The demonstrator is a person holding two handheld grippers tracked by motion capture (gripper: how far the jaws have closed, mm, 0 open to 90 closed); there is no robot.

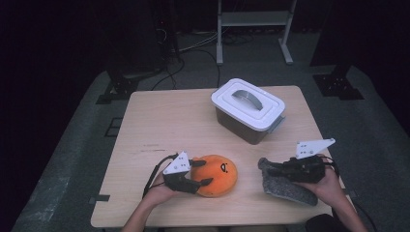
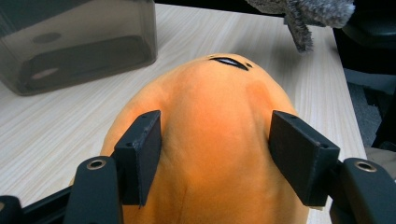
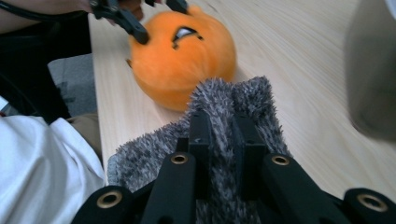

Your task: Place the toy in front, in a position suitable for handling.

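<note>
Left gripper (image 2: pixel 212 154) straddling orange plush toy (image 2: pixel 210 140), jaws apart, pads (image 2: pixel 140 154) touching its flanks, not yet squeezing. Judgement: closing evenly, low on body, avoiding slip off rounded fabric. Right gripper (image 3: pixel 219 135) clamping grey fuzzy cloth (image 3: pixel 233 100) between jaws, toy lying ahead. Both hands resting low at near table (image 1: pixel 159 121) edge, lidded box (image 1: pixel 247 108) sitting beyond.

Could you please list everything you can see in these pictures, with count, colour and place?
Orange plush toy: one, orange, near table edge, between the left jaws.
Grey fuzzy cloth: one, grey, near right side, pinched by the right jaws.
Lidded box: one, smoky walls, white lid, far right of centre.
Table: one, light wood.
Metal stand: one, white, beyond the table.
Left tongs: black, around the toy.
Right tongs: black, shut on the cloth.
</note>
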